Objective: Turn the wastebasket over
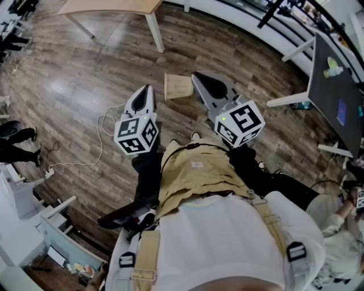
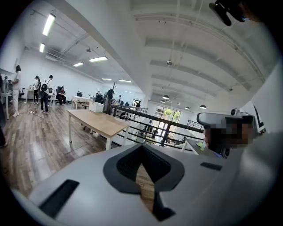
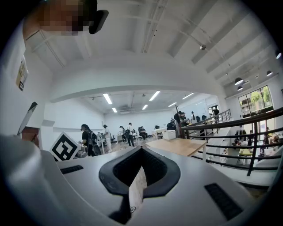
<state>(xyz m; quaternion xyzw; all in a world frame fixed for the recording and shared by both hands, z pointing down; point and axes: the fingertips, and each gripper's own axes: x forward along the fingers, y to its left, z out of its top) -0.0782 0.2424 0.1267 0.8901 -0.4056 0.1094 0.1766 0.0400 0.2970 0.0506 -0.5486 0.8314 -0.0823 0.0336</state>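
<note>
In the head view a small tan woven wastebasket (image 1: 177,86) sits on the wood floor ahead of the person's feet. Whether it stands or lies on its side I cannot tell. My left gripper (image 1: 147,88) is held in the air left of it, jaws shut and empty. My right gripper (image 1: 197,76) hangs just right of the basket, also shut with nothing in it. Neither touches the basket. Both gripper views look out level across the room, over the left gripper (image 2: 143,147) and the right gripper (image 3: 141,150), and the basket is not in them.
A light wooden table (image 1: 116,5) with white legs stands beyond the basket. A white cable (image 1: 102,133) trails over the floor at left. A dark board on white legs (image 1: 335,94) is at right, along a black railing (image 2: 146,118). Several people (image 3: 128,134) stand far off.
</note>
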